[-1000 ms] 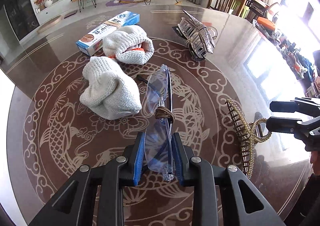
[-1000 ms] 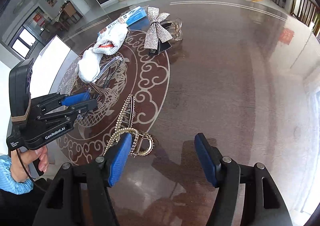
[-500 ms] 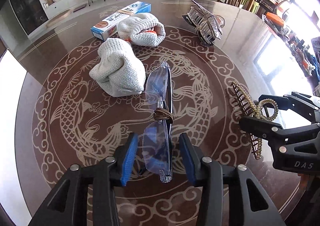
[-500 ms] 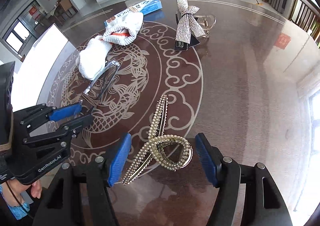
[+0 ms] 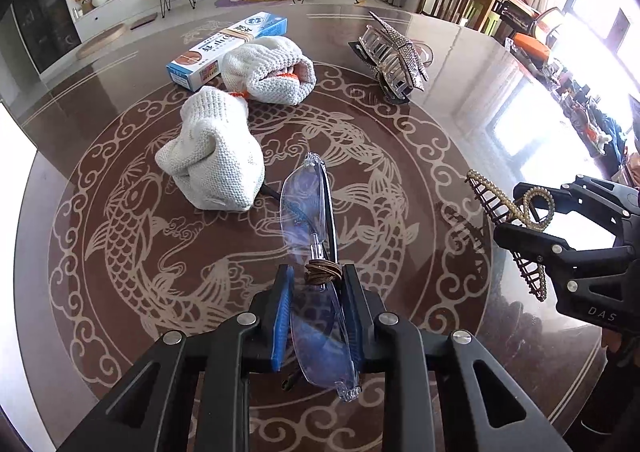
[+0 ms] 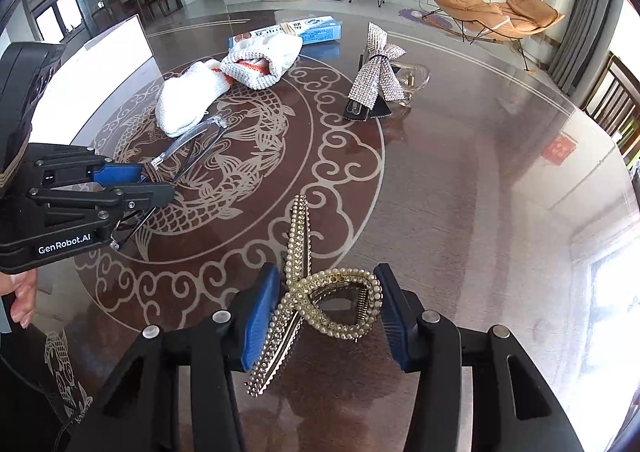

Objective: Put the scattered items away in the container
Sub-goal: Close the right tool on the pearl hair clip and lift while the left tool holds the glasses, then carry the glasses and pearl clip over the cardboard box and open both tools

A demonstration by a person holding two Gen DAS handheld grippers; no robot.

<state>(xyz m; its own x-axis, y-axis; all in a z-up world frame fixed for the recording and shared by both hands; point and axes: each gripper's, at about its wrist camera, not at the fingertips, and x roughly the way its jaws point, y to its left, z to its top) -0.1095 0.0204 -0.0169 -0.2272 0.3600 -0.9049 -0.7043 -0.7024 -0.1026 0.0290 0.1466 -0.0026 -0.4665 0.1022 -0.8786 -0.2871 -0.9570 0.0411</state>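
Note:
On the dark round table my left gripper (image 5: 318,276) is shut on folded clear glasses (image 5: 304,204), which have a brown band wound round their middle. The right wrist view shows that gripper (image 6: 158,184) at the left, with the glasses (image 6: 192,140) sticking out past it. My right gripper (image 6: 328,280) straddles a pearl hair claw (image 6: 298,236). Its jaws are closing, and both blue pads touch the claw's looped end. In the left wrist view the right gripper (image 5: 510,210) holds the claw (image 5: 486,192) at the right.
Two white knitted gloves (image 5: 216,168) (image 5: 268,72) lie beyond the glasses, with a blue-and-white box (image 5: 228,48) behind them. A rhinestone bow clip (image 5: 394,60) stands at the far right. A white flat surface (image 6: 104,64) borders the table's left edge.
The left jaws opened around the glasses and have shut on them again. The right gripper moved over the pearl claw, and its wide jaws have narrowed onto it.

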